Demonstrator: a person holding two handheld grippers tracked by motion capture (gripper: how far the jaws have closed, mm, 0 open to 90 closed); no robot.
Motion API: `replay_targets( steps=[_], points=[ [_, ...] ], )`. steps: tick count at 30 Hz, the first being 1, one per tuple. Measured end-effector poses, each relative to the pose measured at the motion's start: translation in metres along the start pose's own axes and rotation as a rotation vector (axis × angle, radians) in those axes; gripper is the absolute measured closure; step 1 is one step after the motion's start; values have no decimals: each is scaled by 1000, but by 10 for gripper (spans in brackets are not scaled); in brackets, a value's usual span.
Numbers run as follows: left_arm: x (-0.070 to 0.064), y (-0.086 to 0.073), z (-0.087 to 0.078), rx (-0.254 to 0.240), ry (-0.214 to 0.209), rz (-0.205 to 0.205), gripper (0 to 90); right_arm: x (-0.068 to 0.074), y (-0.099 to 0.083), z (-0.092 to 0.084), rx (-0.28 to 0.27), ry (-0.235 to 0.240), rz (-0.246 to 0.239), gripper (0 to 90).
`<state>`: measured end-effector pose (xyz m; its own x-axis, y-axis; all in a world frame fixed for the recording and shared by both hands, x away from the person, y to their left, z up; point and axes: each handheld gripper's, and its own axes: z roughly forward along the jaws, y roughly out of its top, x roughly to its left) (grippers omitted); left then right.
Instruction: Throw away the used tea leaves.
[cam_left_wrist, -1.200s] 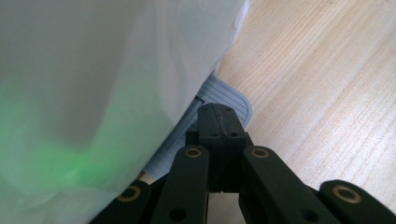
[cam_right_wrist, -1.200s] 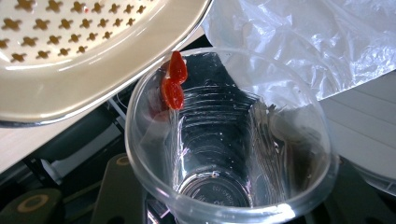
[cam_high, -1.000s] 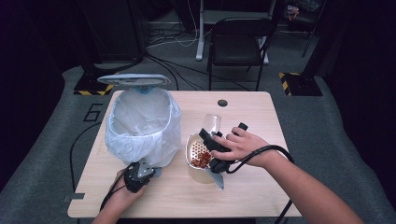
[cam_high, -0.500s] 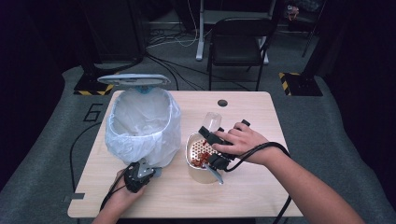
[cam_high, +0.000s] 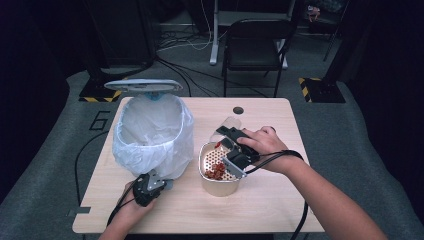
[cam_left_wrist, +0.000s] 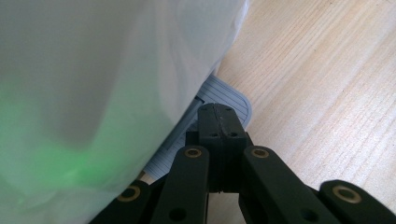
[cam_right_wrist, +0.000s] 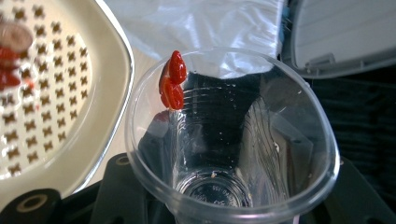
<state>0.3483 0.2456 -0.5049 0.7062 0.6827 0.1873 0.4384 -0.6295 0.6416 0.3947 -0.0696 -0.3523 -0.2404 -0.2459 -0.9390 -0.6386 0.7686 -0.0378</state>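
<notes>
A pale wooden table (cam_high: 280, 205) fills the middle of the high view, with a black folding chair (cam_high: 255, 45) behind it at the top of the frame. On the left half of the table stands a waste bin lined with a white plastic bag (cam_high: 150, 132), its lid (cam_high: 142, 85) tipped up at the back. Right of centre sits a cream bowl with a perforated strainer insert (cam_high: 216, 167) holding red berries (cam_high: 216, 171) at its lower side. The right gripper (cam_high: 231, 150), in the hand (cam_high: 262, 145) coming from the lower right, hangs over the bowl's right rim with its jaws clamped around a clear plastic cup (cam_high: 225, 131), tipped so its mouth faces up and left. In the right gripper view the cup (cam_right_wrist: 233, 140) is nearly empty, with one red berry (cam_right_wrist: 172, 81) stuck on its rim at the upper left, and the strainer (cam_right_wrist: 51, 93) lies just beside it at the left. The left gripper (cam_high: 149, 186) is at the lower left, at the foot of the bin. In the left gripper view its jaws meet tip to tip, pressed down on a ribbed grey pedal (cam_left_wrist: 224, 95) that juts out from under the bag (cam_left_wrist: 93, 84) at the upper left.
</notes>
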Motion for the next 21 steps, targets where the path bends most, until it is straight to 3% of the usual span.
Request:
replay_targets(
  steps=[6, 7, 8, 10, 15, 21],
  points=[
    [0, 0, 0, -1, 1, -1, 900, -3, -7, 0, -50, -1, 199, 493],
    [0, 0, 0, -1, 1, -1, 900, -3, -7, 0, -50, -1, 199, 493],
    [0, 0, 0, -2, 1, -1, 900, -2, -10, 1, -71, 12, 278, 493],
    [0, 0, 0, -2, 1, -1, 900, -3, -10, 2, -78, 8, 294, 493],
    [0, 0, 0, -3, 1, -1, 900, -2, -17, 3, -107, -11, 486, 493],
    [0, 0, 0, -2, 1, -1, 900, -1, -25, 4, -155, 19, 656, 492]
  ],
)
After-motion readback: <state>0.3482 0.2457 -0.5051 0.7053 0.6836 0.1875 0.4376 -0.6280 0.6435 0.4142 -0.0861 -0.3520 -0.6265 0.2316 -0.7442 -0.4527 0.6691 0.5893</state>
